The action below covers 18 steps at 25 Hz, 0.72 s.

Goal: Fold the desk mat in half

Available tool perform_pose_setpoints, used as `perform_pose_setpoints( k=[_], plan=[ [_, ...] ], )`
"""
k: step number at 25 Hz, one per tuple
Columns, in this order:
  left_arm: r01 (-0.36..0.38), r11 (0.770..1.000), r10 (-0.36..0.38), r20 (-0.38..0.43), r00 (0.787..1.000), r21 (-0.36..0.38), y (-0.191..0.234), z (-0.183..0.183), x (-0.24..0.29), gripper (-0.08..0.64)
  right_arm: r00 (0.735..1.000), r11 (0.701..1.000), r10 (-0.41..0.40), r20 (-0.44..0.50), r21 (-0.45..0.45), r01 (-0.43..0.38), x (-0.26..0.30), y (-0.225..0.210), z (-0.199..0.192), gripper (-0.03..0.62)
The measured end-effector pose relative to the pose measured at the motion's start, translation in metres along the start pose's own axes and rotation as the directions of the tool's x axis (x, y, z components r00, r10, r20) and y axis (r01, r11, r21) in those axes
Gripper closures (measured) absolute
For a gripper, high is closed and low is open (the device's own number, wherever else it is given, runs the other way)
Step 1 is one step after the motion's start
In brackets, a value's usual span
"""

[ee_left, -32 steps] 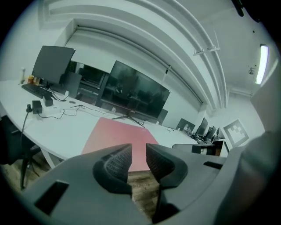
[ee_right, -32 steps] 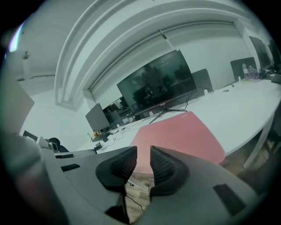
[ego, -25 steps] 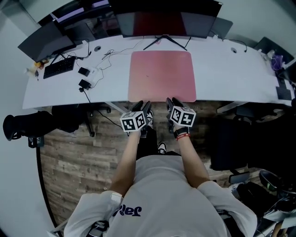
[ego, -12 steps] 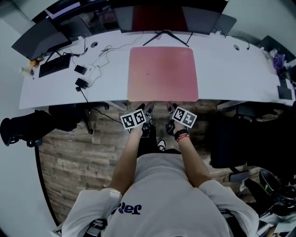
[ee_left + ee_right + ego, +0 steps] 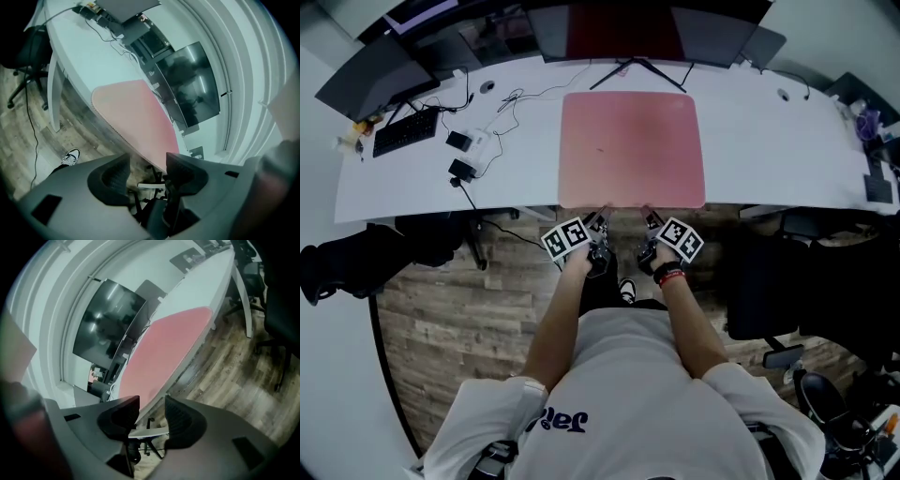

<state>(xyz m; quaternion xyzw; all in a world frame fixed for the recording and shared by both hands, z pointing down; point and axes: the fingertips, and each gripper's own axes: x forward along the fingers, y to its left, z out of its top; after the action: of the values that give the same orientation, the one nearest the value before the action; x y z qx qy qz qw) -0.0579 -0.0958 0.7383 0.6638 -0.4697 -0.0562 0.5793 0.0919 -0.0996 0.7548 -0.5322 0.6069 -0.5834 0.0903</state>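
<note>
Although both tongs have shifted over the last second, tilting so their tips angle in toward each other, the pink desk mat [image 5: 633, 150] has not stirred. It lies flat and unfolded in the middle of the white desk [image 5: 769, 150], its near edge along the desk's near edge and its far edge by the monitor stand [image 5: 635, 70]. So I judge the fold has not begun; I am only lining up on the near edge.

My left gripper [image 5: 602, 217] and right gripper [image 5: 649, 220] sit just short of that edge, close to its middle and near each other. In the left gripper view the jaws of the left gripper [image 5: 145, 164] stand wide apart with only floor and chair legs between them, and the mat [image 5: 136, 117] lies beyond. The right gripper [image 5: 150, 408] is parted too, somewhat narrower, also empty, with the mat [image 5: 164, 343] ahead.

From the head view I cannot tell whether either tip touches the mat's edge. The left jaws cover the mat's near right corner in the left gripper view. The desk's right end is cut off, and the clutter there is too small to name.
</note>
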Motion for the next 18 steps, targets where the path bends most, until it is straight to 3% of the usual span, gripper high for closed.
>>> perform_pose_setpoints(
  k=[7, 13, 18],
  plan=[
    [-0.009, 0.991, 0.013, 0.024, 1.0, -0.132, 0.013, 0.006, 0.011, 0.33, 1.0, 0.998, 0.001, 0.015, 0.07, -0.003, 0.011, -0.005, 0.009, 0.456],
    [-0.024, 0.979, 0.032, 0.033, 0.999, -0.203, 0.019, 0.013, 0.02, 0.406, 1.0, 0.995, -0.009, 0.013, 0.098, 0.008, 0.018, -0.005, 0.011, 0.489],
    [-0.028, 0.976, 0.035, 0.031, 0.999, -0.218, 0.018, 0.011, 0.021, 0.472, 1.0, 0.994, -0.007, 0.007, 0.107, 0.006, 0.017, -0.004, 0.011, 0.505]
  ],
)
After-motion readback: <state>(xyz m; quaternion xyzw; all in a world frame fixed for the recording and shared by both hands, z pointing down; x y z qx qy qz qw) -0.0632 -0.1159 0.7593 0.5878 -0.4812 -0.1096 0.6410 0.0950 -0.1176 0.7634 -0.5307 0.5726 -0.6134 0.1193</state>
